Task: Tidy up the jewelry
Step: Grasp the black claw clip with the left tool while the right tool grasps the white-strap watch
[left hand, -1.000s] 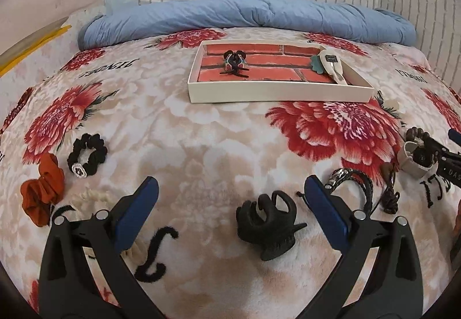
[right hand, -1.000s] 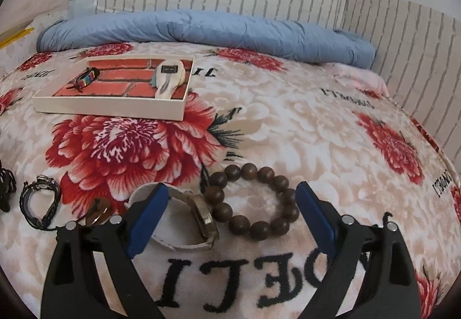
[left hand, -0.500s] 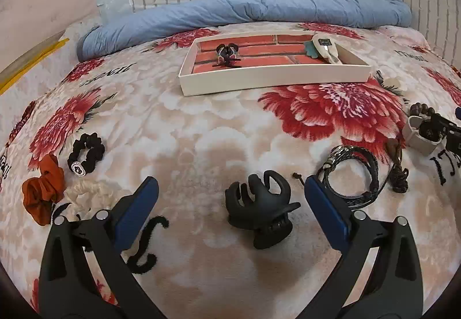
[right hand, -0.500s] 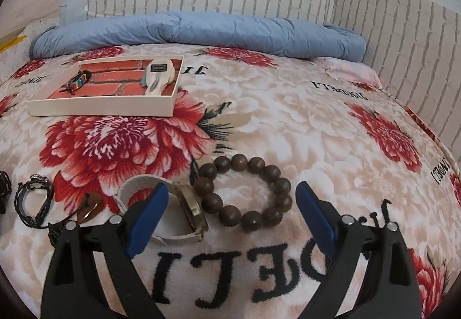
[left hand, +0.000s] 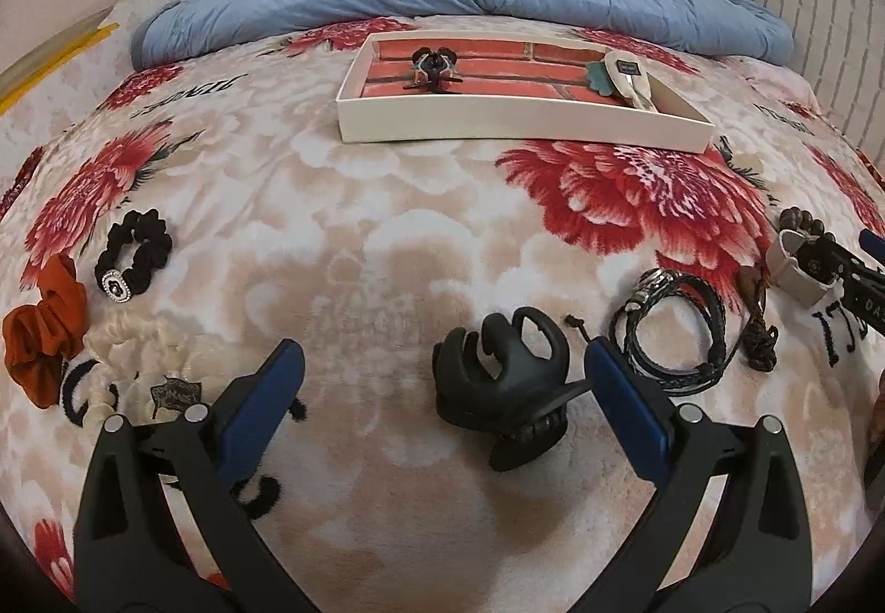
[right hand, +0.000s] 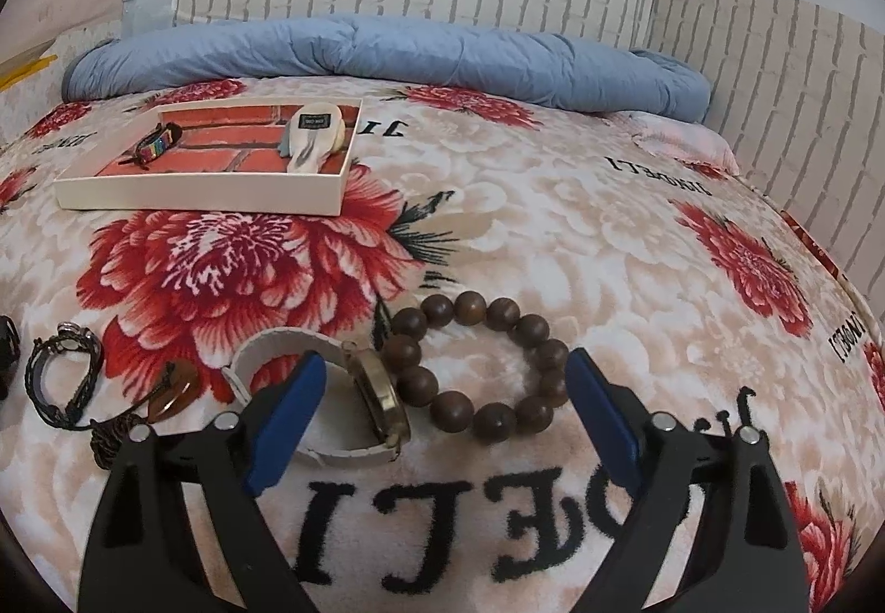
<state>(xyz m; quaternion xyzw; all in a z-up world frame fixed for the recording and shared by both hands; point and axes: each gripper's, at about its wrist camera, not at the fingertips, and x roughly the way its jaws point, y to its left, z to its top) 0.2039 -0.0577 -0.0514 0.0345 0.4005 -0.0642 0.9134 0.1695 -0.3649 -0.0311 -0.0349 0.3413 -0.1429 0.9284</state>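
My left gripper [left hand: 442,380] is open, with a black claw hair clip [left hand: 500,383] lying on the floral blanket between its fingers, nearer the right one. A black braided bracelet [left hand: 672,331] lies just right of it. My right gripper [right hand: 445,394] is open around a brown wooden bead bracelet [right hand: 481,364] and the gold face of a white-strapped watch [right hand: 326,391]. A white tray [left hand: 520,123] with a red brick-pattern base stands further back; it holds a small woven bracelet [left hand: 434,65] and a white clip [left hand: 628,79].
A black scrunchie [left hand: 133,256], an orange scrunchie [left hand: 47,325] and a cream scrunchie [left hand: 124,347] lie at the left. A brown pendant cord [left hand: 755,306] lies beside the braided bracelet. A blue rolled duvet [left hand: 459,4] lines the brick-pattern wall behind the tray.
The left gripper has shifted so the claw clip sits closer to its right finger. The right gripper has moved slightly forward over the bead bracelet and watch. Both stay open.
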